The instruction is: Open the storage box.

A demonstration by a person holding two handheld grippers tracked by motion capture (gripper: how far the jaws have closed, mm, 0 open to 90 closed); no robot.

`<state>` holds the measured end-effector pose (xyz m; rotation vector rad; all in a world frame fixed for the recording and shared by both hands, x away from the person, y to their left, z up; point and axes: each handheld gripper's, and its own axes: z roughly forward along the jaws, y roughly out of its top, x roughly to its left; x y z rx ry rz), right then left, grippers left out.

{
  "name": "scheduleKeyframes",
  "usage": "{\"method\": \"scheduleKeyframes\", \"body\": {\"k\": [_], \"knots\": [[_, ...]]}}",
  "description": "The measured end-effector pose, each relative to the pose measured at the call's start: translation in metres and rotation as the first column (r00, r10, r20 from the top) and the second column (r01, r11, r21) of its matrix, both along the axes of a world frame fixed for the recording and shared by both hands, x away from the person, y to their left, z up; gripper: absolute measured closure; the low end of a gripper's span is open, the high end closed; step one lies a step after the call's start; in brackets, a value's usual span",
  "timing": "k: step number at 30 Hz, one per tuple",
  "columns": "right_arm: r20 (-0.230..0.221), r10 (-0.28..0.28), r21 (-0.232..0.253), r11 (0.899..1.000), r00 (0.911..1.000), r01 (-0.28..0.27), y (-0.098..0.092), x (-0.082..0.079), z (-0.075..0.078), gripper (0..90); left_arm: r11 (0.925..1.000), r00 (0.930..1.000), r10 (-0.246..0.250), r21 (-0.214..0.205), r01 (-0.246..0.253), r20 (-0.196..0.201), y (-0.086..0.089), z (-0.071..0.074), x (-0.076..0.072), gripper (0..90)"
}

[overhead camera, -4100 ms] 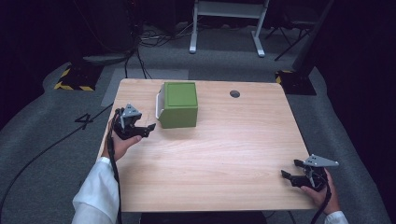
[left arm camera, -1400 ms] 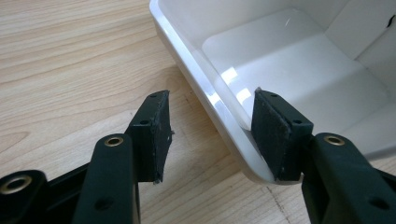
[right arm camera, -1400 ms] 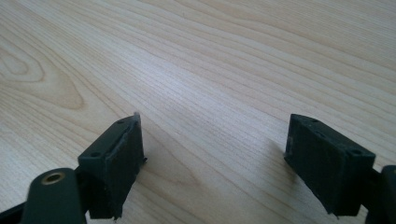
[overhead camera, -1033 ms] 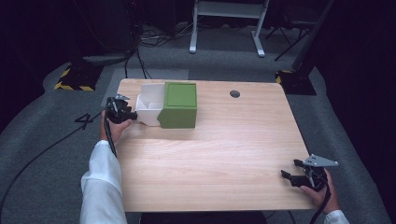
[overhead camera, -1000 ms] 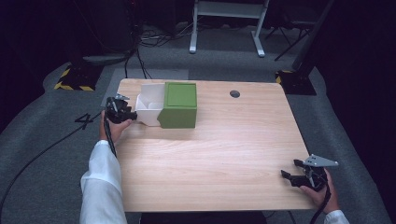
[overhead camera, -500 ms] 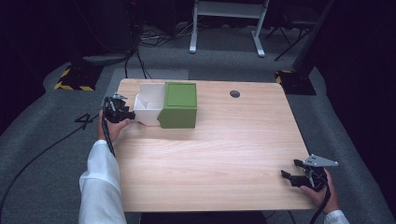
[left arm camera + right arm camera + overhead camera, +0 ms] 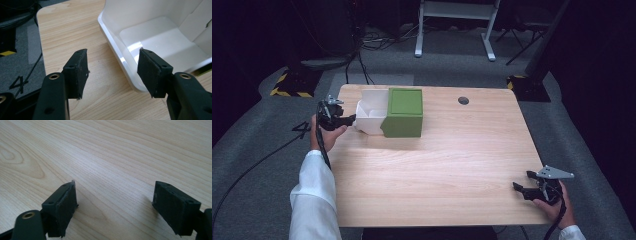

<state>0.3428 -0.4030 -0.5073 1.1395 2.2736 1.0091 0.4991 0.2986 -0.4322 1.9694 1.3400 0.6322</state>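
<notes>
- Both grippers are standing open: my left gripper [image 7: 112,72] is just letting go, jaws straddling the white drawer's [image 7: 160,42] wall, pads clear.
- Drawer is sitting pulled out of the green box [image 7: 404,113].
- I'm backing off next; right gripper [image 7: 115,207] is idling, empty.

A lab or studio-type room was indicated: a lone wooden table [image 7: 437,165] was set on grey carpet [image 7: 257,200] w/ dark surroundings, cables [image 7: 367,45] were strewn on the floor, yellow-black hazard tape [image 7: 287,91] was stuck down, and a white stand frame [image 7: 454,25] was placed behind.
</notes>
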Motion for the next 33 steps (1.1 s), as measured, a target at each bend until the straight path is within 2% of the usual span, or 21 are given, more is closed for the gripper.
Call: {"method": "scheduleKeyframes", "body": {"k": [5, 9, 12, 15, 20, 25, 28, 33], "knots": [[0.0, 0.0, -0.001, 1.0, 1.0, 0.0, 0.0, 0.0, 0.0, 19.5, 0.9997, 0.9999, -0.014, 0.019, 0.014, 0.003, -0.001, 0.007, -0.007, 40.2], [0.004, -0.002, -0.003, 1.0, 1.0, 0.002, 0.0, -0.001, 0.0, 19.3, 0.9983, 0.9993, -0.038, 0.044, 0.038, 0.004, -0.004, 0.013, -0.018, 38.6], [0.004, -0.002, -0.003, 1.0, 1.0, 0.002, 0.0, 0.0, 0.0, 19.3, 0.9984, 0.9992, -0.04, 0.04, 0.04, 0.005, -0.004, 0.016, -0.025, 35.8], [0.005, -0.002, -0.004, 1.0, 1.0, 0.002, 0.001, -0.001, 0.0, 19.3, 0.9973, 0.9993, -0.033, 0.066, 0.032, 0.015, -0.003, 0.019, -0.031, 32.1], [0.005, -0.003, -0.004, 1.0, 1.0, 0.003, 0.001, -0.001, 0.0, 19.2, 0.9975, 0.9983, -0.048, 0.054, 0.046, 0.033, 0.0, 0.026, -0.042, 29.8], [0.003, -0.002, -0.003, 1.0, 1.0, 0.002, 0.0, 0.0, 0.0, 19.2, 0.9954, 0.9963, -0.069, 0.069, 0.066, 0.051, -0.001, 0.032, -0.055, 28.7], [0.004, -0.003, -0.004, 1.0, 1.0, 0.003, 0.001, -0.001, 0.0, 19.2, 0.9945, 0.9942, -0.088, 0.063, 0.084, 0.062, -0.004, 0.035, -0.063, 27.8], [0.004, -0.002, -0.003, 1.0, 1.0, 0.002, 0.0, 0.0, 0.0, 19.2, 0.9914, 0.9925, -0.103, 0.089, 0.097, 0.066, -0.009, 0.037, -0.072, 24.6]]}}
